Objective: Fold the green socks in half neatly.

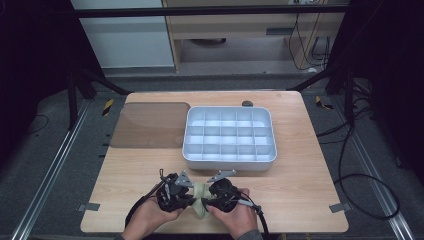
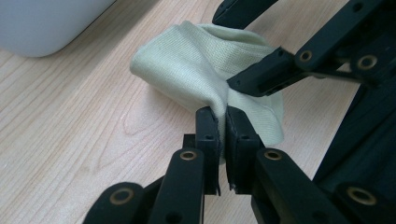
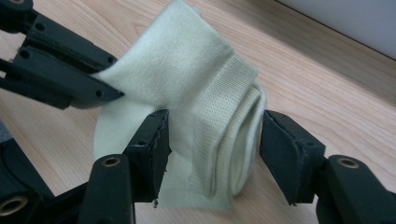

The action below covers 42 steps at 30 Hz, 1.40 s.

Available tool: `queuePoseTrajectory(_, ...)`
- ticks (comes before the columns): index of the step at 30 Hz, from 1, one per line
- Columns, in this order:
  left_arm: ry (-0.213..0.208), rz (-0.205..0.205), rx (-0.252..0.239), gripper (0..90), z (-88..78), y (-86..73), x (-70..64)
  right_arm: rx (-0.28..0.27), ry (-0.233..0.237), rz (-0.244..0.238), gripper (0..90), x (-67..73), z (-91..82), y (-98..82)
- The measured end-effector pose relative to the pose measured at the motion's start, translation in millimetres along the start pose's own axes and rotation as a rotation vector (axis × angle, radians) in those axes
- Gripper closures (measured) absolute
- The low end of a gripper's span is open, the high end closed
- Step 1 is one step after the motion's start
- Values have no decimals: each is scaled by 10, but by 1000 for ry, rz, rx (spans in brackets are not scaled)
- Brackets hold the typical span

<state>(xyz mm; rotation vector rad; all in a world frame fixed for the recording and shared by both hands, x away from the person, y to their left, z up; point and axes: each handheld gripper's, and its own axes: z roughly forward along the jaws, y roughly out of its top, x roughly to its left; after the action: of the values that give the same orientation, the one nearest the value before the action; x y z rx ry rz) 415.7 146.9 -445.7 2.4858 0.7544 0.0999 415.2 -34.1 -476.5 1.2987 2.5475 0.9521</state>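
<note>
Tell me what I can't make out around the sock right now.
- Sock, high view: mostly covered by both grippers and hands.
- Sock's far end, left gripper view: behind the right gripper.
- Small dark thing behind the tray: too small to identify.
- Right gripper pads: touching the roll or just clear, can't tell.

Compartment tray (image 1: pixel 229 156); brown mat (image 1: pixel 150 125)
</note>
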Motion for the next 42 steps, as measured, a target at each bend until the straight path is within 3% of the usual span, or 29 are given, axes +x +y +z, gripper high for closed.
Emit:
queuePoseTrajectory(8, -43, -6, -30, 848, -30, 13, -49, 25, -54, -26, 396, 80, 105, 2)
queuePoseTrajectory(11, -30, 1, -23, 848, -25, 17, -57, 22, -67, -35, 396, 86, 112, -6)
queuePoseTrajectory(14, -28, -7, -19, 848, -32, 7, -19, 18, -56, -27, 398, 66, 64, -14)
queuePoseTrajectory(20, -24, -13, -8, 848, -39, -6, 19, -8, -8, -39, 571, 7, -108, -74)
queuePoseTrajectory(29, -31, -10, -15, 844, -32, 38, -4, -7, 38, -45, 787, -9, -77, -109)
queuePoseTrajectory(42, -68, 37, -26, 844, 34, 202, -201, -31, 84, 2, 824, -82, -19, -151)
